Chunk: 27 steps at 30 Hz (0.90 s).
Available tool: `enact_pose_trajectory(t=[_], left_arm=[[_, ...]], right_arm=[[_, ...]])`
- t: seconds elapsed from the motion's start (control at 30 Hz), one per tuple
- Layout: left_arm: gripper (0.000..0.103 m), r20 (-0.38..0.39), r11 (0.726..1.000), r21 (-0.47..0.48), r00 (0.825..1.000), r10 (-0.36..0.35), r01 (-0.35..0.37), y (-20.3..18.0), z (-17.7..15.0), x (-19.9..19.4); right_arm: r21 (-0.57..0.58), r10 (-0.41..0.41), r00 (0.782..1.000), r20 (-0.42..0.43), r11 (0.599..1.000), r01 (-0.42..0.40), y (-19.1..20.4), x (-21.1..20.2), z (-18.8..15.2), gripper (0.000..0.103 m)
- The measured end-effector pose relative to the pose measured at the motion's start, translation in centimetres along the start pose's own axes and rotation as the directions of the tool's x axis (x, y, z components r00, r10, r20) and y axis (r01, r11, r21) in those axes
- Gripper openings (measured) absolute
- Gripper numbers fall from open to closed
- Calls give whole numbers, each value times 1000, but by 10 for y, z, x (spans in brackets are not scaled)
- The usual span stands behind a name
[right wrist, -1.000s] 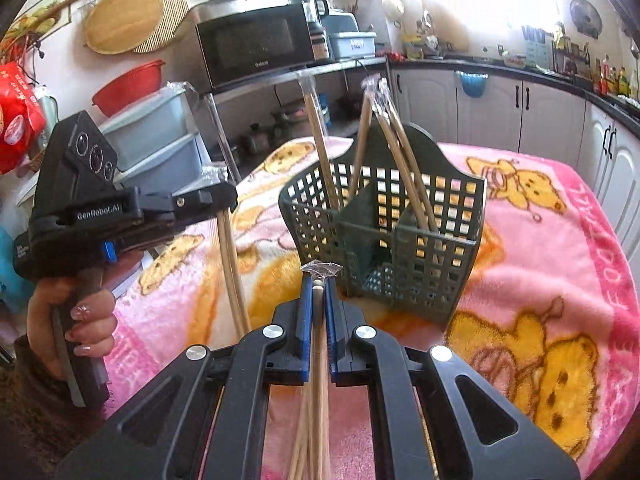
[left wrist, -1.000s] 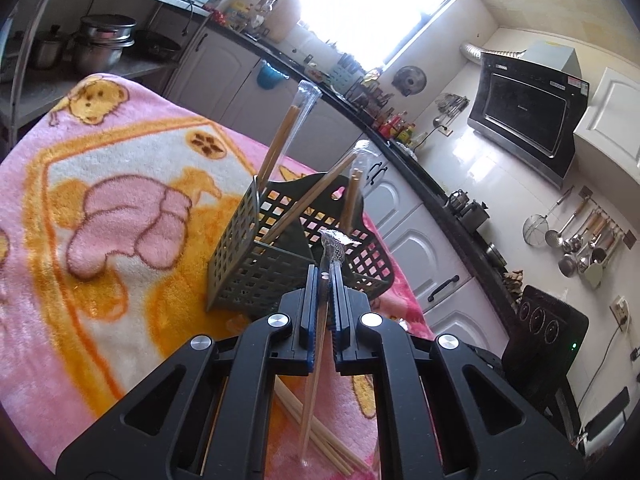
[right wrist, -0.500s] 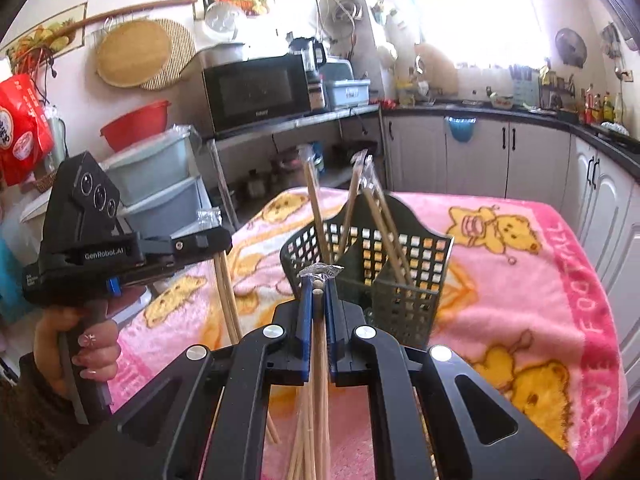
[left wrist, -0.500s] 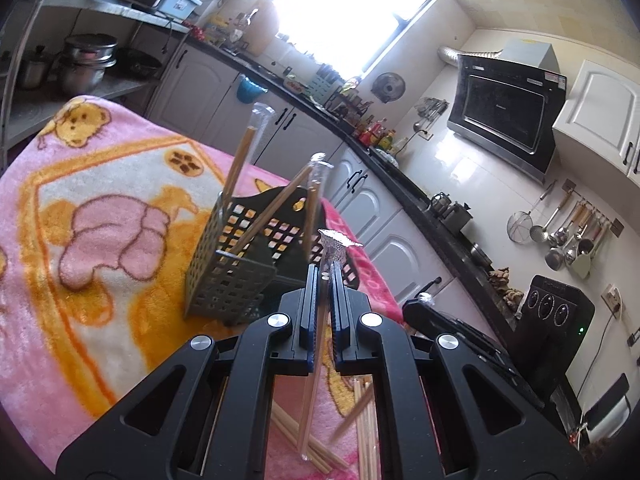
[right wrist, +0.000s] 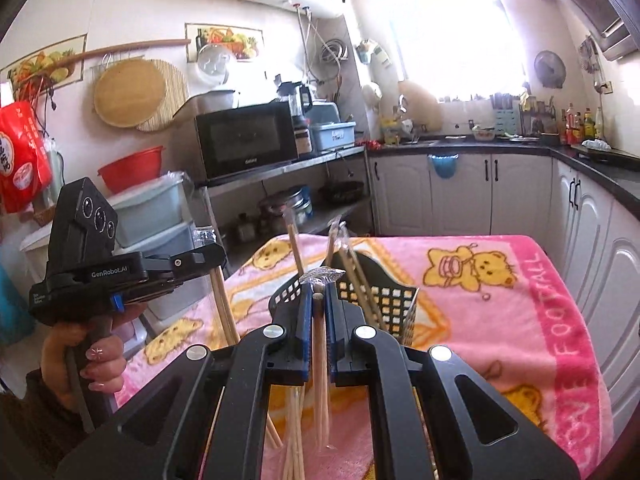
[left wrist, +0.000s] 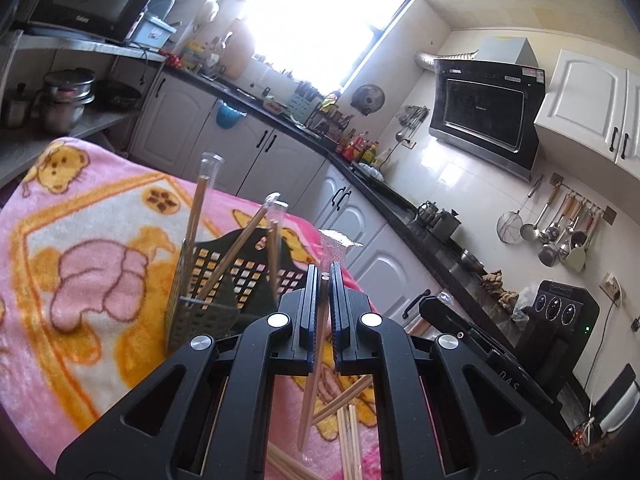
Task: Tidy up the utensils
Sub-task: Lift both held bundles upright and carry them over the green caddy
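A dark green slotted utensil basket (left wrist: 224, 292) stands on the pink bear blanket (left wrist: 80, 248), holding three plastic-wrapped chopstick pairs that lean outward. It also shows in the right wrist view (right wrist: 380, 296). My left gripper (left wrist: 323, 280) is shut on a wrapped chopstick pair (left wrist: 314, 364), held upright above and in front of the basket. My right gripper (right wrist: 316, 296) is shut on another wrapped chopstick pair (right wrist: 320, 376), also upright, near the basket. The left gripper with its chopsticks (right wrist: 224, 308) shows at the left of the right wrist view.
Several loose chopsticks (left wrist: 348, 432) lie on the blanket below the grippers. White kitchen cabinets (right wrist: 460, 196) and a black counter run behind the table. A metal shelf with a microwave (right wrist: 244, 140) and pots stands at the far side.
Both grippers have risen and pulled back from the basket, each keeping its chopstick pair; the basket now looks smaller and lower in both views.
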<state>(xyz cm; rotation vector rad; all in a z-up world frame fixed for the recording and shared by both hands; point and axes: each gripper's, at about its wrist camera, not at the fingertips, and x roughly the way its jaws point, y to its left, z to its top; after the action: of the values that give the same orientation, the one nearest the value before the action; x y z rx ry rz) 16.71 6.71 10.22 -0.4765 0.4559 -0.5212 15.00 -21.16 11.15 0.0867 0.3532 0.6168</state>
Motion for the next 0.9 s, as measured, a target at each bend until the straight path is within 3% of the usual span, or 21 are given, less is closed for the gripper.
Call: enact_pose_trajectory(t=[0.63,0.9], left_arm=[[3,72,996,91,997,-25,19,-38,36,19],[3,136,990,137,991,0,-19,-49,60,18]], right_arm=[[-11,-62,991,117,998,64,-13,-17,34,6],[-30,-80,980,183,996,87,-19,-21,55,6]])
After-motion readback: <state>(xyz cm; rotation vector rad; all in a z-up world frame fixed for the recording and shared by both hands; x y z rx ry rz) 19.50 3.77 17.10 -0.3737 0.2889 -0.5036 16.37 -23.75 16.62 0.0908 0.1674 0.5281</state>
